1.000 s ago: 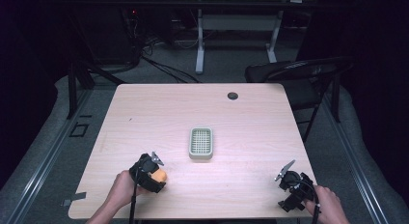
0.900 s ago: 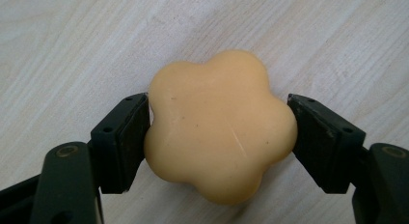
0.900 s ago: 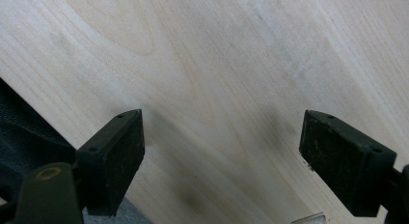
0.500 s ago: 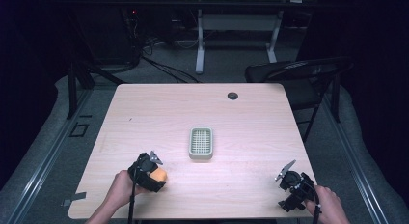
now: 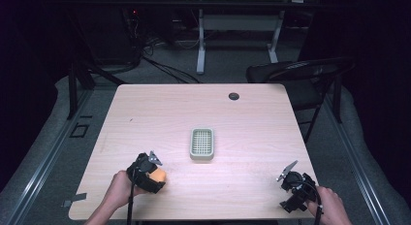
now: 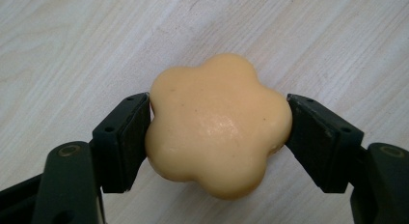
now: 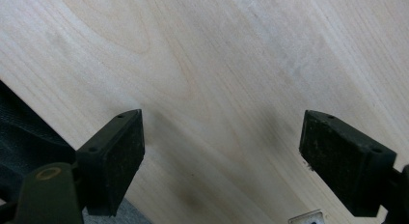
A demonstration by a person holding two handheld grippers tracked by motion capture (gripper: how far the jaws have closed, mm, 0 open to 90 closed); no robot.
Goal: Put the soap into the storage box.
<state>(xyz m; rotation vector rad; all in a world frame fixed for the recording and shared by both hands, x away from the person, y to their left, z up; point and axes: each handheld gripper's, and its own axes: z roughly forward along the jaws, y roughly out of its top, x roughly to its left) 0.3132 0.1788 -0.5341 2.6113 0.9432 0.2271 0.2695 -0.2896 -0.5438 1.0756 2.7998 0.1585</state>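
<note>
A pale orange, flower-shaped block (image 6: 217, 132) lies on the wooden table near its front left. My left gripper (image 6: 218, 137) is shut on it, one black pad pressing each side. From above, the same block (image 5: 160, 176) shows under the left gripper (image 5: 154, 172), held by a hand. My right gripper (image 5: 289, 180) sits at the table's front right corner. It stands open over bare wood, with nothing between the pads of the right gripper (image 7: 222, 151). A small grey-green slotted tray (image 5: 192, 143) stands at the table's middle, apart from both grippers.
A black round grommet (image 5: 234, 96) is set into the table near its far edge. A dark folding chair (image 5: 300, 72) stands beyond the table's right far corner. In the right gripper view the table's edge (image 7: 58, 137) runs close to the left pad.
</note>
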